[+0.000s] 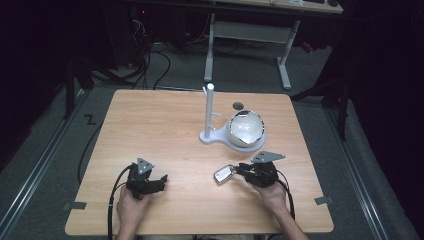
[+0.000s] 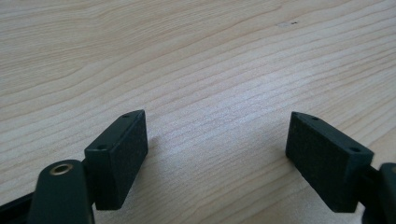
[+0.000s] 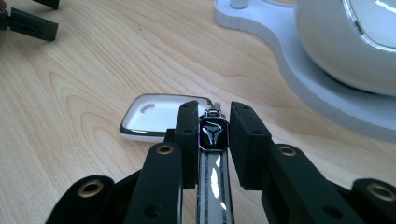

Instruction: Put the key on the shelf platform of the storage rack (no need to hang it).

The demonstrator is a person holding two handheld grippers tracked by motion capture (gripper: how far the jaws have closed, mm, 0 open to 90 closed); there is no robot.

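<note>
Right claw [image 3: 213,135] clamped narrow on a black strap with a metal emblem [image 3: 213,133], long axis running straight out along the jaws. White key fob [image 3: 156,116] attached just ahead, lying flat on the desk [image 1: 165,130]. White stand with upright post [image 1: 210,107] and dome [image 1: 246,128] farther ahead, nearer this claw. Left claw [image 1: 159,179] spread wide, gripping nothing, well apart from the fob.

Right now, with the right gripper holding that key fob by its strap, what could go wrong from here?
1. The right gripper pinches only the narrow strap; the white key fob hangs beyond the jaws and could swing or slip.
2. The white bowl on the stand sits close ahead; a forward move might knock it.
3. The left gripper is open and far off, so it likely cannot catch a drop.
</note>
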